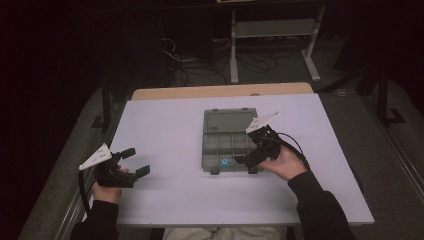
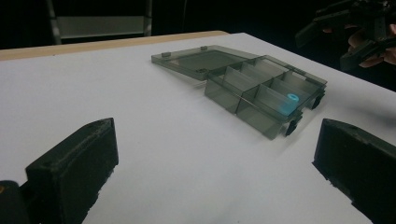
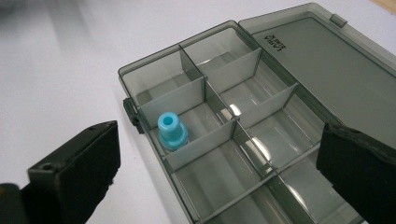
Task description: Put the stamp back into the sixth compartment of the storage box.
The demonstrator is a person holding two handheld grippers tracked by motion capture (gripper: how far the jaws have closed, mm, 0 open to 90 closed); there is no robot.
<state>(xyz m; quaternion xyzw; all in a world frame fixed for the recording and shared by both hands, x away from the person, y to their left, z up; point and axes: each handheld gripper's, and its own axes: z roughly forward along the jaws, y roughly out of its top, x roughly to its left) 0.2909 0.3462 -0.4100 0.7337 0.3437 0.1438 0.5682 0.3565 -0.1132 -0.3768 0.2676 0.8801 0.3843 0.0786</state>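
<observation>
- A white table top (image 1: 170,145) carries everything; a strip of bare wood (image 1: 220,92) shows along its far edge.
- A smoky-grey compartment box (image 3: 261,140) lies on it, lid folded flat, directly under the right gripper's (image 1: 251,150) spread fingers, well apart from the left gripper's (image 1: 134,162) fingers.

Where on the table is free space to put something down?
The white table is bare between the left gripper and the grey box, and along the near edge. It is crowded at the box's right, where the right gripper hovers open near the blue piece.
</observation>
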